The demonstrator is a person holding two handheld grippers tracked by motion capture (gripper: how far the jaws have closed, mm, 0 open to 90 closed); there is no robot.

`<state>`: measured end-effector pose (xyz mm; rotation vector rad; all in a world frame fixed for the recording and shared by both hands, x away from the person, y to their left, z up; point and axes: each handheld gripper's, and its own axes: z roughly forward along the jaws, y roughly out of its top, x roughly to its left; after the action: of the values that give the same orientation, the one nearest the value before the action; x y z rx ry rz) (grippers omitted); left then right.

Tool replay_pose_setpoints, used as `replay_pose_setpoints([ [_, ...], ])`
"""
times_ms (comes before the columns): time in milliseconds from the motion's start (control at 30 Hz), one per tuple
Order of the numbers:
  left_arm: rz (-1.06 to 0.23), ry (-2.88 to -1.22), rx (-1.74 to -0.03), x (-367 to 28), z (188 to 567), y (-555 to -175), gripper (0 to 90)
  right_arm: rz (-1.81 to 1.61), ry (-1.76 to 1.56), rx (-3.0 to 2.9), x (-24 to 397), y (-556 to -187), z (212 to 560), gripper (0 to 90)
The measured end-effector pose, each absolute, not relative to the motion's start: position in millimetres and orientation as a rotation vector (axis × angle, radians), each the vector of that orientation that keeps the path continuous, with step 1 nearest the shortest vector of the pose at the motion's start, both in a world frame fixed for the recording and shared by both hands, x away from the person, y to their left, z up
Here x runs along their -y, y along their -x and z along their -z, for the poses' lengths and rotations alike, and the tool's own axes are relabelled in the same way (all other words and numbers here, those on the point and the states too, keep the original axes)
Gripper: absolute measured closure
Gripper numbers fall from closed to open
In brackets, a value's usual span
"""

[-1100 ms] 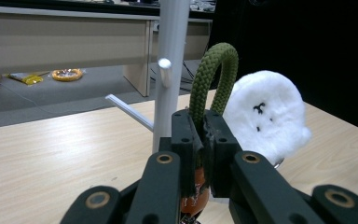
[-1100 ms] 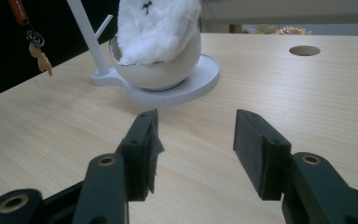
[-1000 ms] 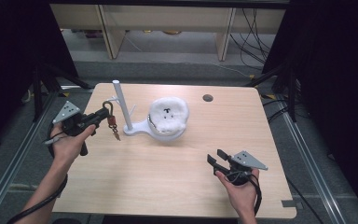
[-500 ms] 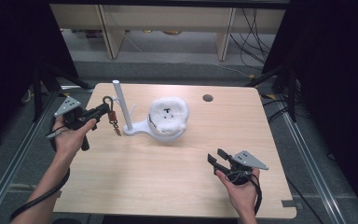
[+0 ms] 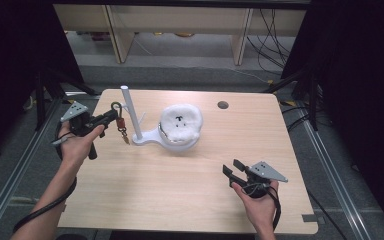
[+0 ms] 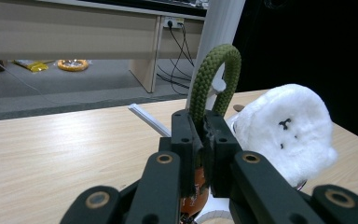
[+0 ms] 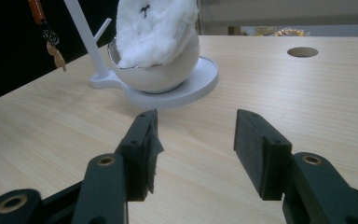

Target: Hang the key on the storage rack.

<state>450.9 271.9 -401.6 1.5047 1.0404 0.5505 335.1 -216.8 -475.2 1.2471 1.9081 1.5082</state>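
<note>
My left gripper [image 5: 111,117] jaws clenched on keychain [image 5: 119,123] loop, held beside stand [image 5: 131,117] peg. Right gripper [image 5: 234,169] released, idle over tabletop [image 5: 180,190]. Next, I judge: slip loop over peg, let go.

Pale wooden bench [image 5: 180,200] with a round hole [image 5: 223,105] near its far edge, white fluffy plush [image 5: 181,120] in a white bowl [image 7: 168,77] just past the middle, shelving [image 5: 180,20] and cables [image 5: 265,30] on the grey floor [image 5: 180,65] beyond.
</note>
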Motion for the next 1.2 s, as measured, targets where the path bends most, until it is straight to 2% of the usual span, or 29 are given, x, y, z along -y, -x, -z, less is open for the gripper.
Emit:
replay_pose_setpoints([
  [567,-0.532,-1.511,-1.074,-264.6,412.8,-460.2,83.1,-1.494,-1.255,-1.895,218.9,-334.0,475.7,50.5],
  [1200,-0.598,-1.561,-1.057,-258.7,422.1,-457.2,79.3,-1.488,-1.233,-1.892,221.5,-334.1,477.1,50.3],
])
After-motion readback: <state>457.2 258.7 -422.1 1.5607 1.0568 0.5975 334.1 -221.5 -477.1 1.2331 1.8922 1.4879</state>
